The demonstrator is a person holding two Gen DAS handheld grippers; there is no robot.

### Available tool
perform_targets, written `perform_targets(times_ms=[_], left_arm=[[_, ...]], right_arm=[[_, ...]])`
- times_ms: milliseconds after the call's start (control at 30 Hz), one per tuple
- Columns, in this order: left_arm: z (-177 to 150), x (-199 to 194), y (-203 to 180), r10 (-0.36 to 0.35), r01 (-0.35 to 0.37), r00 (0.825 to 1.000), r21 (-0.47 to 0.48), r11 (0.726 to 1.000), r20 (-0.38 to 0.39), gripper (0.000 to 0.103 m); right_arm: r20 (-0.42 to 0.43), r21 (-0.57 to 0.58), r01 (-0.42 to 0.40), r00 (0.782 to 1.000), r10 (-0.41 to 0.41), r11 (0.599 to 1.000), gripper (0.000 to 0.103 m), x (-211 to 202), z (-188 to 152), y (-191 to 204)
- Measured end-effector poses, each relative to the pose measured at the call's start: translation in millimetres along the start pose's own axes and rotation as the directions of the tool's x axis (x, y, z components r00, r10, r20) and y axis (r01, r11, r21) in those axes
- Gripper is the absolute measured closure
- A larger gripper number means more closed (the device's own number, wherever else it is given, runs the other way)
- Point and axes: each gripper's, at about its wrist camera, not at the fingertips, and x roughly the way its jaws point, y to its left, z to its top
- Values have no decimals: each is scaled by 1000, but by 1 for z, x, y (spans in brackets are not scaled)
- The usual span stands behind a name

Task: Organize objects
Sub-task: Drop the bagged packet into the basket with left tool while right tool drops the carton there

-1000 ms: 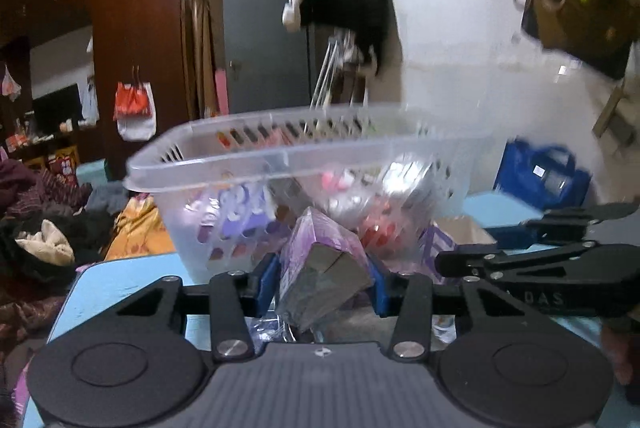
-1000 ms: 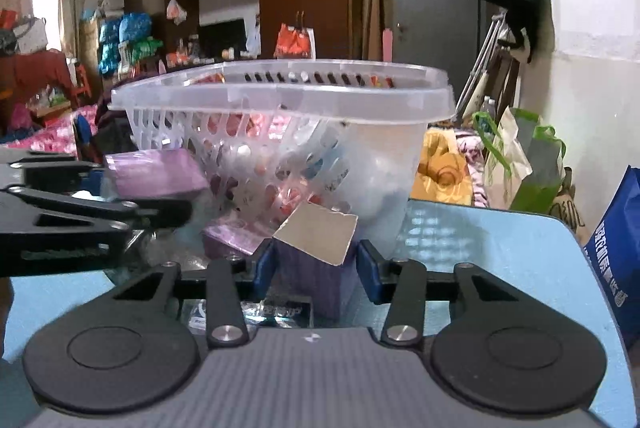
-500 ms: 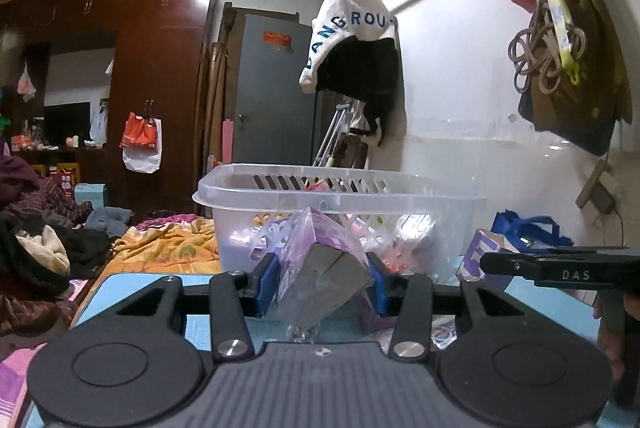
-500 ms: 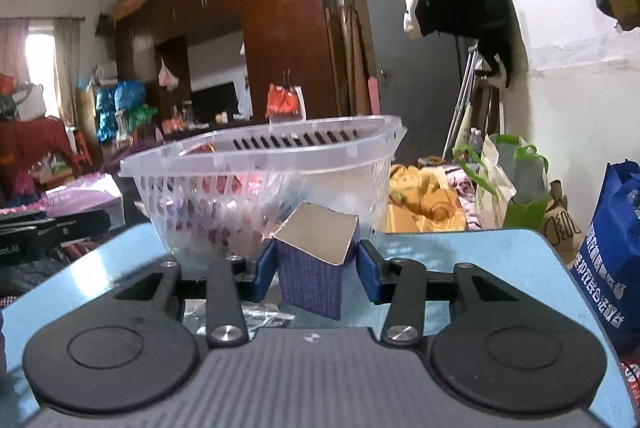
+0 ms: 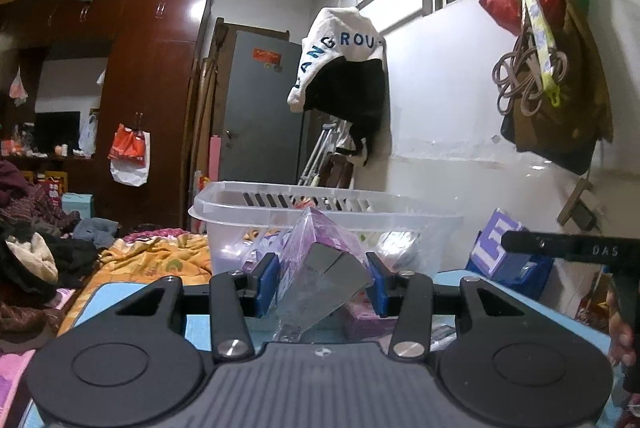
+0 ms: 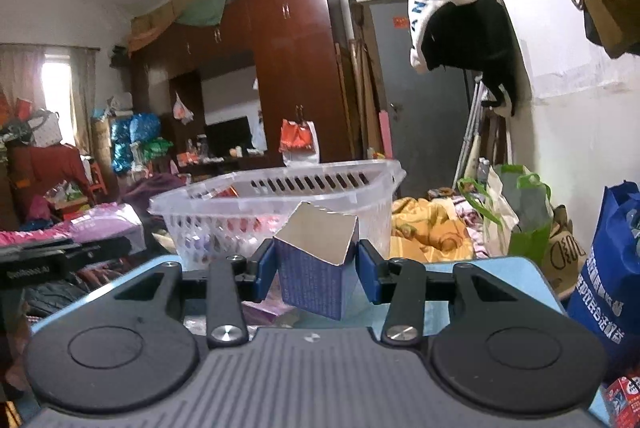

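The left gripper (image 5: 322,282) has its jaws closed on a purple packet (image 5: 320,268) wrapped in clear film, tilted, with a grey end face toward the camera; no print on it can be read. The right gripper (image 6: 316,270) has its jaws clamped on a dark blue carton (image 6: 316,278) whose top flap stands open, showing plain grey card; its side carries rows of fine print too small to read. Both are held above the light blue surface (image 6: 480,276), in front of a clear slotted plastic basket (image 6: 280,204) that stands on that surface with mixed packets inside. More purple packets (image 5: 366,320) lie on the surface just under the left gripper. On the wall hangs a white and black garment (image 5: 344,68) lettered "ANGROU" in blue. In the left view, the other gripper's black bar at right bears "DAS". A blue bag (image 6: 608,268) at right carries white Chinese writing.
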Motion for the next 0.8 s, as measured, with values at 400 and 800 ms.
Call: perform_targets(times_ms=[400, 800], left_arm=[[96, 60, 5, -42, 39, 998, -56, 998, -42, 54], [102, 154, 22, 126, -138, 965, -39, 990, -230, 19]], right_arm=[[9, -70, -9, 1000, 9, 998, 57, 46, 78, 25], [-110, -204, 78, 989, -102, 976, 10, 128, 75, 38]])
